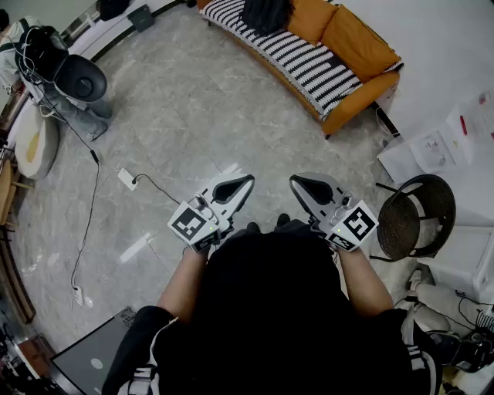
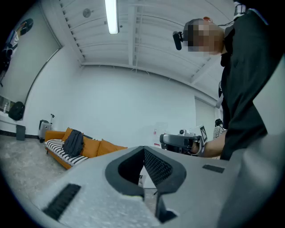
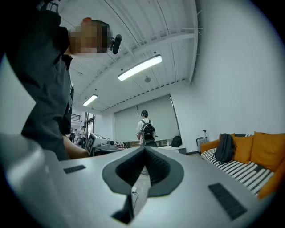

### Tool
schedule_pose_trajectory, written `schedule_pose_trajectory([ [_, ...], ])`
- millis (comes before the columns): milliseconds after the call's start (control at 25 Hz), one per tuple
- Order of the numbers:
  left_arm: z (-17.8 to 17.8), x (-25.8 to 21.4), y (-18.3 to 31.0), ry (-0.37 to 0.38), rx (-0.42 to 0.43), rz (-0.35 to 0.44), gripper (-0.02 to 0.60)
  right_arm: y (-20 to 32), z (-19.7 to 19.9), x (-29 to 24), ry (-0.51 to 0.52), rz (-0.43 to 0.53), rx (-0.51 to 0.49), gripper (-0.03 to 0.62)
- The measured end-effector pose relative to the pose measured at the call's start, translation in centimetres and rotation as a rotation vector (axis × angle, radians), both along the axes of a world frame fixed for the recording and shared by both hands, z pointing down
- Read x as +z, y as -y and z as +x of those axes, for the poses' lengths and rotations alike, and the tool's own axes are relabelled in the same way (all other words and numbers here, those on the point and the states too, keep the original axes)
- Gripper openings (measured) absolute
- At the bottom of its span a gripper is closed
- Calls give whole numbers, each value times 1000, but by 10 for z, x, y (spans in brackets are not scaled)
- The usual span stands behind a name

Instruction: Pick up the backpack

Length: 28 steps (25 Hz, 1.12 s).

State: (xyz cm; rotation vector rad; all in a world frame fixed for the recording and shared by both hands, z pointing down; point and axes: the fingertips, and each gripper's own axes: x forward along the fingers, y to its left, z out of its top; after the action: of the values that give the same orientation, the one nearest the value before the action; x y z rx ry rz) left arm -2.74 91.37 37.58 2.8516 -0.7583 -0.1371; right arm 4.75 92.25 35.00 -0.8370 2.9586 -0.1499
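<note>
While both grippers point level just ahead of the person, bare grey floor (image 1: 185,100) lies open up to the orange sofa (image 1: 351,46) at 1 o'clock. The dark backpack (image 1: 265,14) slumps on its striped seat at 12. A cable (image 1: 91,208) trails at 9 o'clock, and a round chair (image 1: 421,216) crowds 3 o'clock. The left gripper (image 1: 247,180) and right gripper (image 1: 296,182) are side by side, jaws pressed together on nothing.
</note>
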Motion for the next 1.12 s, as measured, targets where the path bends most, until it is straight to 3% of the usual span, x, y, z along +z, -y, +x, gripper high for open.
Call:
schedule_pose_trajectory([
  [880, -14, 9, 2, -41, 7, -39, 21, 7, -6, 8, -16, -27, 56, 26],
  [1120, 0, 18, 12, -36, 29, -60, 21, 10, 17, 6, -24, -40, 84, 26],
])
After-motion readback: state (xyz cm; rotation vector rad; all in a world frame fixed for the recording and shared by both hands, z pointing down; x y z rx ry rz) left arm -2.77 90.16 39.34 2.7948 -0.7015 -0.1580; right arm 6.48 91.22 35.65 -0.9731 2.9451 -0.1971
